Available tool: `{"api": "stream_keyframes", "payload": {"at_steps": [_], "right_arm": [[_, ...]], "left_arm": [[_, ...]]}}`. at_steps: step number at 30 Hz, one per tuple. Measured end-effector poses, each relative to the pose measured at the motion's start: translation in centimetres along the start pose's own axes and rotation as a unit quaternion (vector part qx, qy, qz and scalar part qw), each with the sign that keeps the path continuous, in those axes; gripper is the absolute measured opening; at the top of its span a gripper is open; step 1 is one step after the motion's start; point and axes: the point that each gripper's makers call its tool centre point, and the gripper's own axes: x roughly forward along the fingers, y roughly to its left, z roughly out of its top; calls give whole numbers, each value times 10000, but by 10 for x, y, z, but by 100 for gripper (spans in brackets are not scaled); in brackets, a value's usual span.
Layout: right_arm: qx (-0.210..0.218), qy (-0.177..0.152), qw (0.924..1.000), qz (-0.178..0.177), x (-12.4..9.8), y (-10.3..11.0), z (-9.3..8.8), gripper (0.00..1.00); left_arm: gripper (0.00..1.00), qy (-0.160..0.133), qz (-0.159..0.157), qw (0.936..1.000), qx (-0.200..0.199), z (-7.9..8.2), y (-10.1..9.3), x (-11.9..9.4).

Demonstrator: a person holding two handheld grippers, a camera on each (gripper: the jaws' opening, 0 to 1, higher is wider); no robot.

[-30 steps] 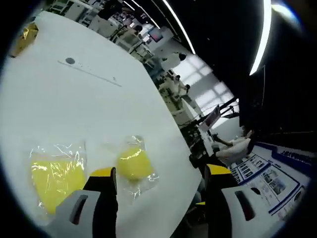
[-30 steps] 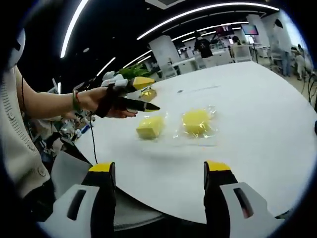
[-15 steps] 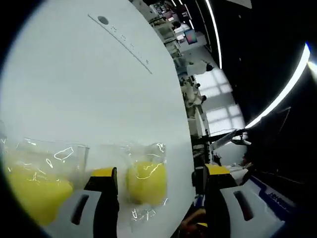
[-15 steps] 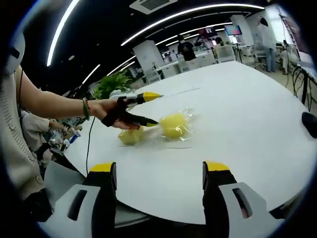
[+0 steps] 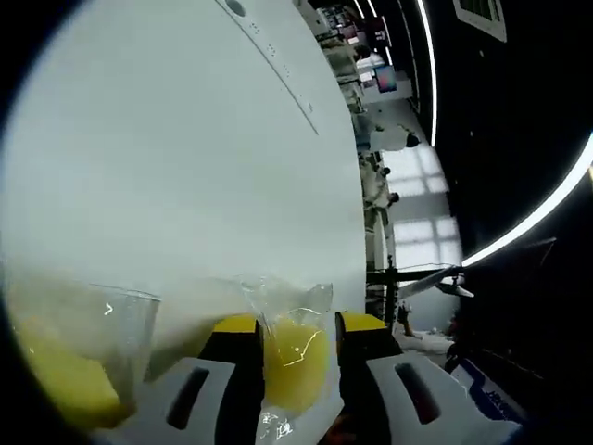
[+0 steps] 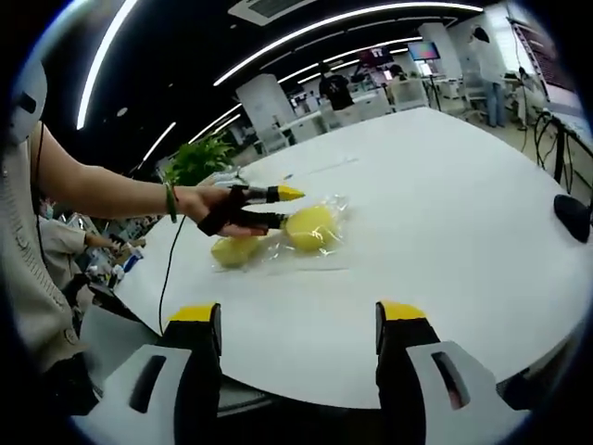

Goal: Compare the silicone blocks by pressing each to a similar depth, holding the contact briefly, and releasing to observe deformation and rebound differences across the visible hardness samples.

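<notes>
Two yellow silicone blocks lie in clear plastic bags on a white table (image 6: 445,204). In the left gripper view the rounder block (image 5: 295,366) sits squeezed between my left gripper's (image 5: 297,326) yellow-tipped jaws, which touch its two sides. The second block (image 5: 56,380) lies to its left in its own bag. The right gripper view has the left gripper (image 6: 283,207), held by a hand, at the rounder block (image 6: 310,227), with the other block (image 6: 236,250) beside it. Near the table's front edge my right gripper (image 6: 297,315) stands open with nothing in it.
A black object (image 6: 573,215) lies near the table's right edge. A thin line with a dark dot (image 5: 269,51) runs across the far tabletop. A green plant (image 6: 199,159), other tables and people stand behind. The person's arm reaches in from the left.
My left gripper has come down onto the rounder block and its jaws have drawn in from wide apart to pinching it. The right gripper has stayed open and held back.
</notes>
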Motion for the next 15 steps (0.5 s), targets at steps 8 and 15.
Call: {"api": "stream_keyframes", "payload": {"at_steps": [8,15], "right_arm": [[62,-89,9999,88,1,5,6,60],[0,-137,9998,134,1,8,12,59]], "left_arm": [[3,105,219,9996,-159,0,11,0],[0,78,397,9967,708,-2,2,-3]]}}
